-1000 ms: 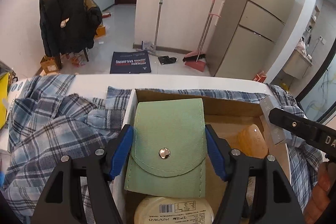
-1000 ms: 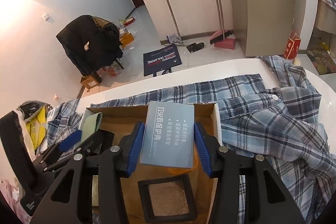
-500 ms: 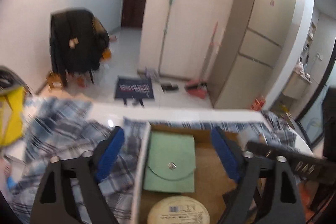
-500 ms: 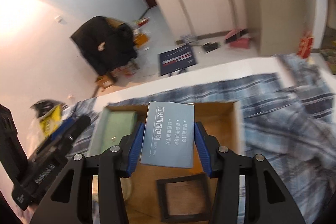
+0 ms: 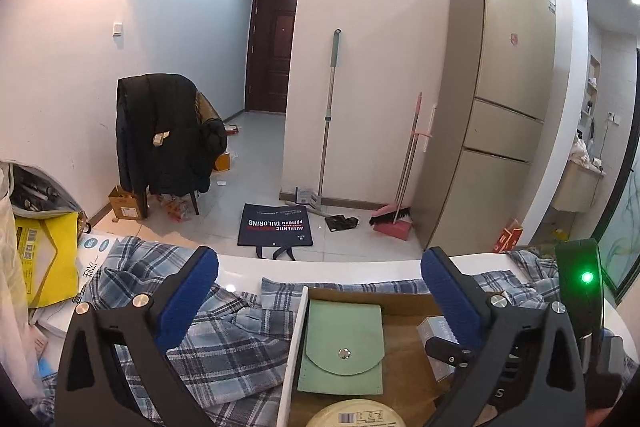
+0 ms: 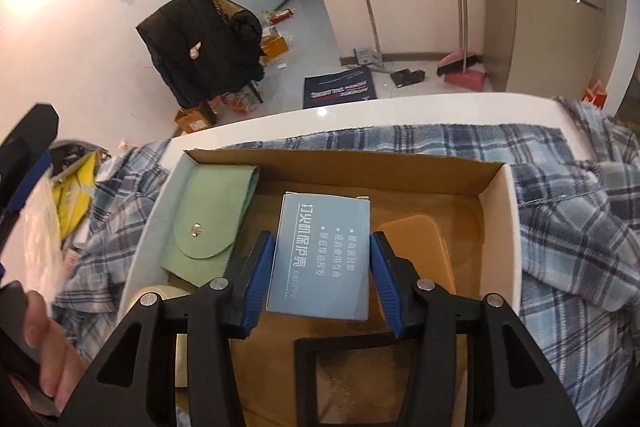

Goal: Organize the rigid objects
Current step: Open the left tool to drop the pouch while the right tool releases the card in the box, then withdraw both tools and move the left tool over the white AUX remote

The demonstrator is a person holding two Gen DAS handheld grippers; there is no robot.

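Placing step: right gripper [image 6: 318, 273] clamps blue card box [image 6: 320, 259] over carton [image 6: 496, 227]. Left gripper [image 5: 320, 291] jaws just opened wide, empty; green pouch [image 5: 342, 347] lies below. Next: lower, release; floor contact probably not yet made.

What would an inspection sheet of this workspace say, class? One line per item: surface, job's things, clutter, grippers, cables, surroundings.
Surface: white table under a plaid shirt.
Job's things: cardboard box holds green pouch, round tin, orange lid, black frame.
Clutter: yellow bag.
Grippers: left gripper open, jaws just widened, nothing between; right gripper shut on blue box.
Cables: nothing seen.
Surroundings: fridge, broom, chair with coat.
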